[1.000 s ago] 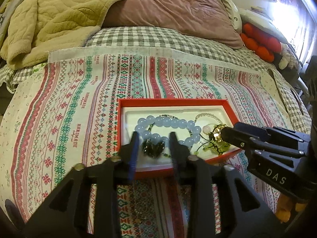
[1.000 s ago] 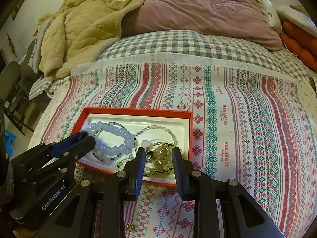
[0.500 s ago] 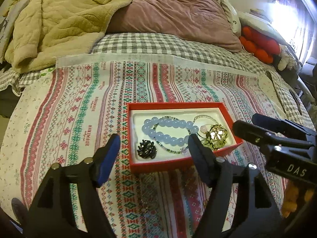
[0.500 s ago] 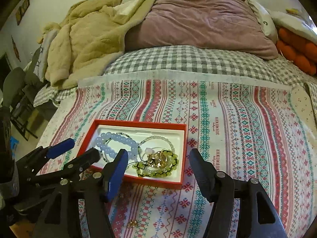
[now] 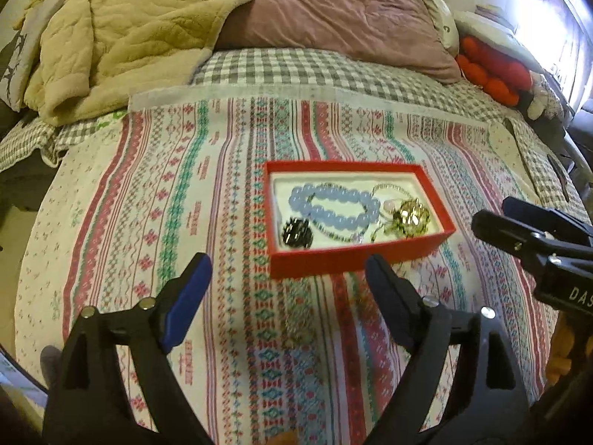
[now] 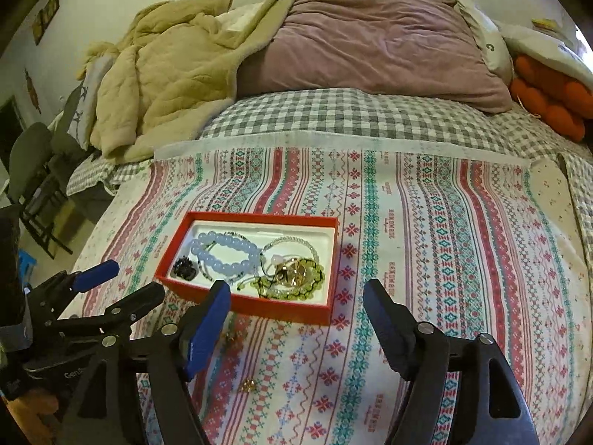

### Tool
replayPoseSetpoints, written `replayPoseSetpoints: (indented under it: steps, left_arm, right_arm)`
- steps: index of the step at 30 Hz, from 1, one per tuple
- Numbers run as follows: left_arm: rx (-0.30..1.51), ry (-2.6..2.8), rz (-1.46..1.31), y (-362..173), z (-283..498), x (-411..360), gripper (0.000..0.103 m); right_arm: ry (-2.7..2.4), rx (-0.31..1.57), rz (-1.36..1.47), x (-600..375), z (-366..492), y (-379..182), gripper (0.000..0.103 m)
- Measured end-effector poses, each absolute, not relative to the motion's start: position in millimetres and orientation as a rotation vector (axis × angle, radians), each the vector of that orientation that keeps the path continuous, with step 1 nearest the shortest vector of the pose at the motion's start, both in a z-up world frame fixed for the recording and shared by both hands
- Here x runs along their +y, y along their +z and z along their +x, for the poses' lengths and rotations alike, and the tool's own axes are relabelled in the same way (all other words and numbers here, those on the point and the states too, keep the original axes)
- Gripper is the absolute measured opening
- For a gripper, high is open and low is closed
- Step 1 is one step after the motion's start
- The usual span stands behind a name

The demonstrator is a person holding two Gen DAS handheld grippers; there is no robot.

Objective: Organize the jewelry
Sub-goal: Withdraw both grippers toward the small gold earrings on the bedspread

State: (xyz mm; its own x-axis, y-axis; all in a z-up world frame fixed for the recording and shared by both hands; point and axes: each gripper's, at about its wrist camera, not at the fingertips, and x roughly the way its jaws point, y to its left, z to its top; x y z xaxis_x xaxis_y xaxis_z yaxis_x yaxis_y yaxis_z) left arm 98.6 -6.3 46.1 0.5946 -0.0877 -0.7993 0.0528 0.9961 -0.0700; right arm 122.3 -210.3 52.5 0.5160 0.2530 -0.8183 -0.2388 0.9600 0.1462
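A striped cloth (image 6: 426,259) covers the bed. On it sits a red box (image 5: 355,259) holding a blue bracelet (image 5: 333,209), green beads (image 6: 292,283), a gold piece (image 5: 411,217) and a dark brooch (image 5: 296,231). Near the box, both the left gripper (image 5: 287,270) and right gripper (image 6: 296,300) are spread wide, holding nothing. A small gold earring (image 6: 247,385) lies on the cloth, nearer than the box.

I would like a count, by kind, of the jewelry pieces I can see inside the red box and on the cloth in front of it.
Bead bracelets in the red box: 3 (pale blue, clear, green)
Dark brooch: 1
Gold ornament: 1
Small gold pieces on the cloth: 2 ()
Total: 7
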Motion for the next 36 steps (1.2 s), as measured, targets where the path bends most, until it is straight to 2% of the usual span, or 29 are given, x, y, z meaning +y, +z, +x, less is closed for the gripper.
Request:
replayPoseSetpoints:
  steps: [3, 6, 22, 36]
  left_arm:
    - [0.945, -0.077, -0.036, 45.7, 93.7, -3.2, 0.09]
    - [0.945, -0.074, -0.017, 46.2, 85.9, -2.0, 0.102]
    - [1.018, -0.053, 0.066, 23.9, 53.8, 21.9, 0.102]
    - [1.143, -0.124, 0.142, -31.6, 26.7, 20.9, 0.102]
  right_arm:
    - [0.301, 0.979, -0.002, -210.3, 115.1, 53.9, 0.082]
    - [0.31, 0.985, -0.015, -210.4, 108.4, 53.6, 0.084]
    - [0.35, 1.102, -0.129, -208.5, 80.8, 19.4, 0.084]
    - [0.43, 1.229, -0.253, -179.3, 52.8, -42.5, 0.084]
